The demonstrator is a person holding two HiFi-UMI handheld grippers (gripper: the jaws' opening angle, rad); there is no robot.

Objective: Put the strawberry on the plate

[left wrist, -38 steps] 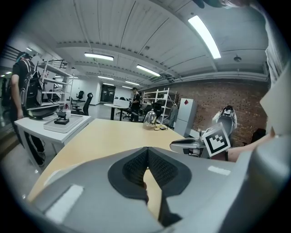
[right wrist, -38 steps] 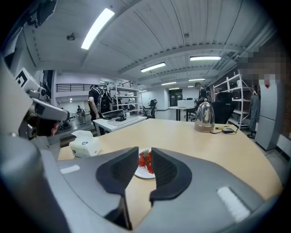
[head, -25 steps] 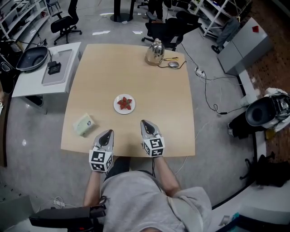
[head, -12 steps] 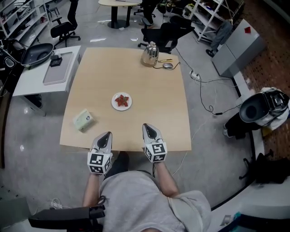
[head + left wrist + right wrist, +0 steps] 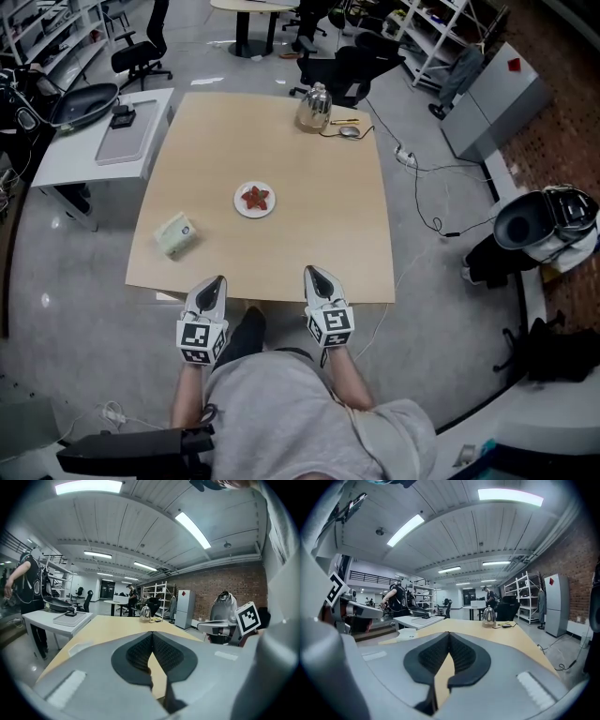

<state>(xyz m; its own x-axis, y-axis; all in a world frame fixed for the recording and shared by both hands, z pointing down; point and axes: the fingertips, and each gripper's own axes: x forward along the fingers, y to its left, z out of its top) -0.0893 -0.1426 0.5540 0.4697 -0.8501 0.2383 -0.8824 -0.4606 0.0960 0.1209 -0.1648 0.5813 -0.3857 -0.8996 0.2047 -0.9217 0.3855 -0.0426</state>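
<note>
In the head view a red strawberry (image 5: 255,198) lies on a small white plate (image 5: 242,208) near the middle of the wooden table (image 5: 319,225). Both grippers hover at the table's near edge, well short of the plate. My left gripper (image 5: 216,280) is shut with nothing in it, its jaw tips meeting (image 5: 151,633). My right gripper (image 5: 312,272) is also shut and empty, with its tips together (image 5: 449,633). The plate and strawberry do not show in either gripper view.
A pale green box (image 5: 174,234) lies on the table's left side. A metal kettle (image 5: 313,108) and a mouse with cable (image 5: 349,131) sit at the far edge. A white side table (image 5: 103,150) stands to the left, office chairs (image 5: 337,61) beyond.
Both grippers have drawn back toward the person, from over the table's front part to its near edge. The strawberry stays on the plate. Both grippers remain shut.
</note>
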